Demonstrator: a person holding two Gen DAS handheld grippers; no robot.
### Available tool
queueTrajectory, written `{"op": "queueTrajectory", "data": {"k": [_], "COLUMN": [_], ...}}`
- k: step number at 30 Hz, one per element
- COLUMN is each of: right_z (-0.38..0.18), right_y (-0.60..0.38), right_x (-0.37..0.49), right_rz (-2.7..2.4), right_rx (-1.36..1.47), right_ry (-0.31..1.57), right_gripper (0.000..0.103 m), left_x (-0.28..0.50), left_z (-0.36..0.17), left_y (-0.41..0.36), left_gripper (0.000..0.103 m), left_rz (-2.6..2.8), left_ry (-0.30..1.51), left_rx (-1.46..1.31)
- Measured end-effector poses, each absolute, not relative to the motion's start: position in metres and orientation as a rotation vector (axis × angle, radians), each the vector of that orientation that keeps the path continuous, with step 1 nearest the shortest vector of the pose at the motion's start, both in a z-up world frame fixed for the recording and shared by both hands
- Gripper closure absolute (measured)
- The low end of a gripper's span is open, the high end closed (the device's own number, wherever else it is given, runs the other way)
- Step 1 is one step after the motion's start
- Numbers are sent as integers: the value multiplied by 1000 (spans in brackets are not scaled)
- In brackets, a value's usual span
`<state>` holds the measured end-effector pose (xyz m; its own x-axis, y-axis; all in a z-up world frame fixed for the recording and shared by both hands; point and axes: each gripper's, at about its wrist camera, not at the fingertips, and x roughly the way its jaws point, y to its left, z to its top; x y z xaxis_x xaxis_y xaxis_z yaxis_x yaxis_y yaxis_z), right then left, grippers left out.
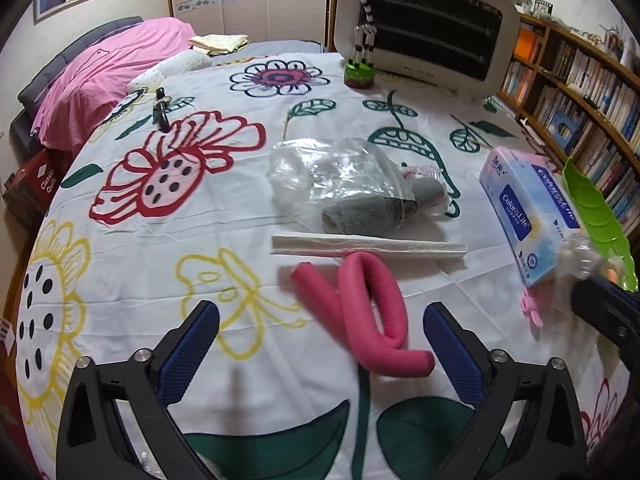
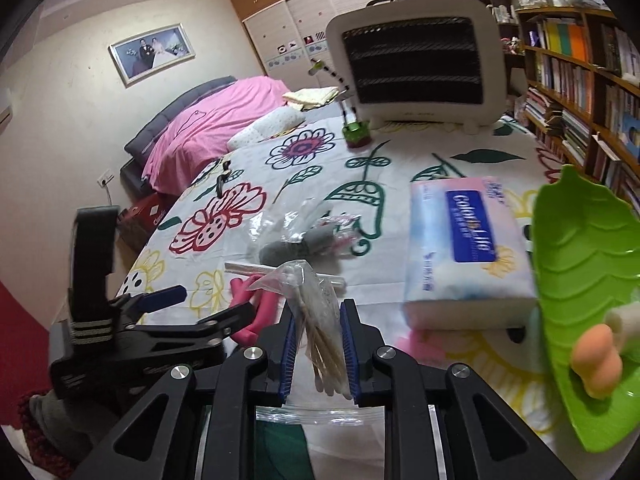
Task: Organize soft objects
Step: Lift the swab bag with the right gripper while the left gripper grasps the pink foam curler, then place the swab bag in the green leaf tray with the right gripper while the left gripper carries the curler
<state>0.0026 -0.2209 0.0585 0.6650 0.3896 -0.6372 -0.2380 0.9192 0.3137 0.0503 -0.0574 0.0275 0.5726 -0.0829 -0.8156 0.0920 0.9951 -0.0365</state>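
Right tool (image 2: 318,344) tilted down, clamped on swab bag (image 2: 316,312); left tool (image 1: 320,356) jaws apart above pink foam roller (image 1: 372,316).

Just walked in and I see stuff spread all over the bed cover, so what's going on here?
Someone is sorting soft things with two hand-held grippers. The right gripper is shut on a clear bag of cotton swabs, lifted near the tissue pack and the green leaf tray, which already holds sponges. The left gripper is open and empty, over the pink foam curler. A bagged grey roll lies beyond.
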Motion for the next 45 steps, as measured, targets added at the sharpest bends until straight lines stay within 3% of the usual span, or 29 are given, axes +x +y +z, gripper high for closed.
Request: {"op": "queueTrajectory", "data": {"k": [7,9,11,14,45], "right_z": [61,62,63,64,62], "right_y": [-239,-244,-248,-255,-403], "right_x": [-5,-6,-7,-10,-33], "right_rz": [335,329,325,312,-42], "right_rx": [240,247,250,256,420], "right_ry": [744,735,728,716,607], "right_gripper": [80,81,81,81,80], "left_x": [58,58,57,54,0], "left_z": [16,16,16,18,79], "left_y": [-62,-64,-66,-70,-123], "left_gripper": [18,28,45,58,60], "left_rz": [-85,-94,-126,-153,-260], "left_ry": [999,996,1003,1004,861], "left_rx": [-4,-8,-20,-25,62]}}
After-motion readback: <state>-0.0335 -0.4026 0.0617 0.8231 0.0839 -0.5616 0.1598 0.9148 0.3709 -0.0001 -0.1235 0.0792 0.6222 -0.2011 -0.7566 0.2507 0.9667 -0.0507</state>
